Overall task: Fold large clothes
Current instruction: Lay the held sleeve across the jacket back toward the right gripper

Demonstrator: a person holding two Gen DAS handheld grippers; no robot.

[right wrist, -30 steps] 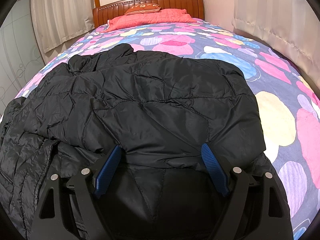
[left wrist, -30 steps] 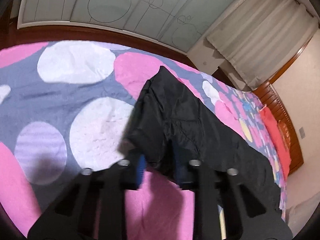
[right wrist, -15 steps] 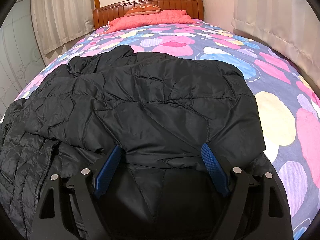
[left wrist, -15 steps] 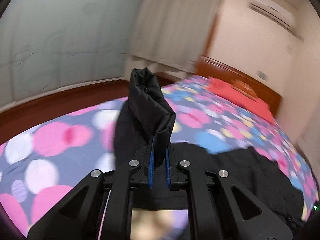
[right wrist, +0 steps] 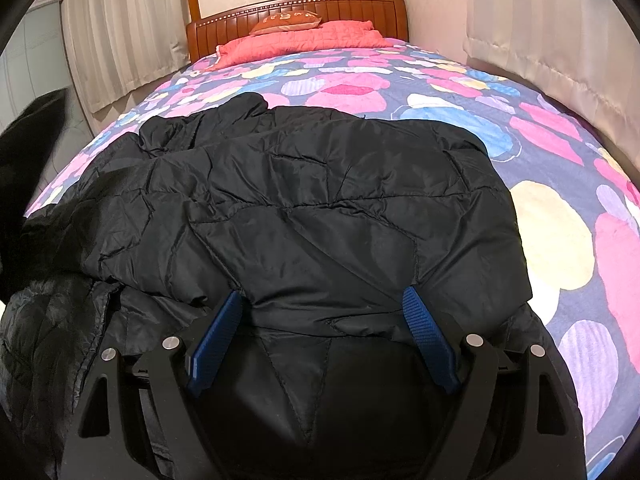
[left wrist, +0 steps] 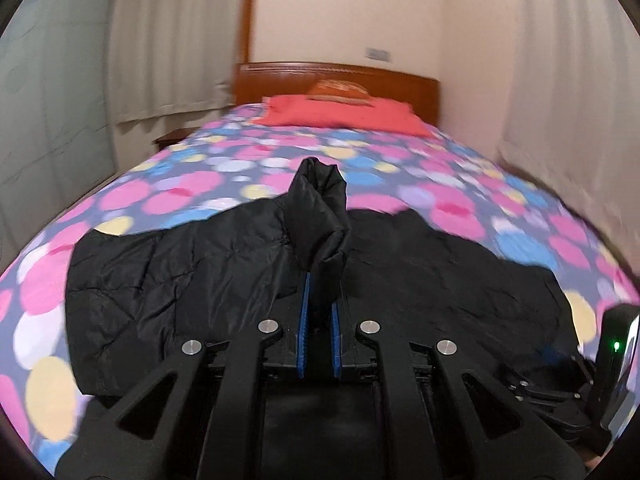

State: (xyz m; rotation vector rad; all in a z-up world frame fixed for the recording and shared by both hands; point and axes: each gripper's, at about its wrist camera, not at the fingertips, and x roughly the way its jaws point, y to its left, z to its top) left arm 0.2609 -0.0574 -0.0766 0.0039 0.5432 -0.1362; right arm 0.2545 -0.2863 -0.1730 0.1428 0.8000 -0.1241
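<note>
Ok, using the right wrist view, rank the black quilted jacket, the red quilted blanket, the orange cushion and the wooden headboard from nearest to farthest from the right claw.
1. Black quilted jacket: directly under and ahead of the right claw.
2. Red quilted blanket: far end of the bed.
3. Orange cushion: behind the blanket, slightly left.
4. Wooden headboard: at the wall, behind the cushion.

Both wrist views look from the foot of the bed (right wrist: 560, 240) toward the headboard (left wrist: 336, 84), low and close over the black jacket (right wrist: 320, 208). The left view, somewhat blurred, seems to sit higher.
</note>
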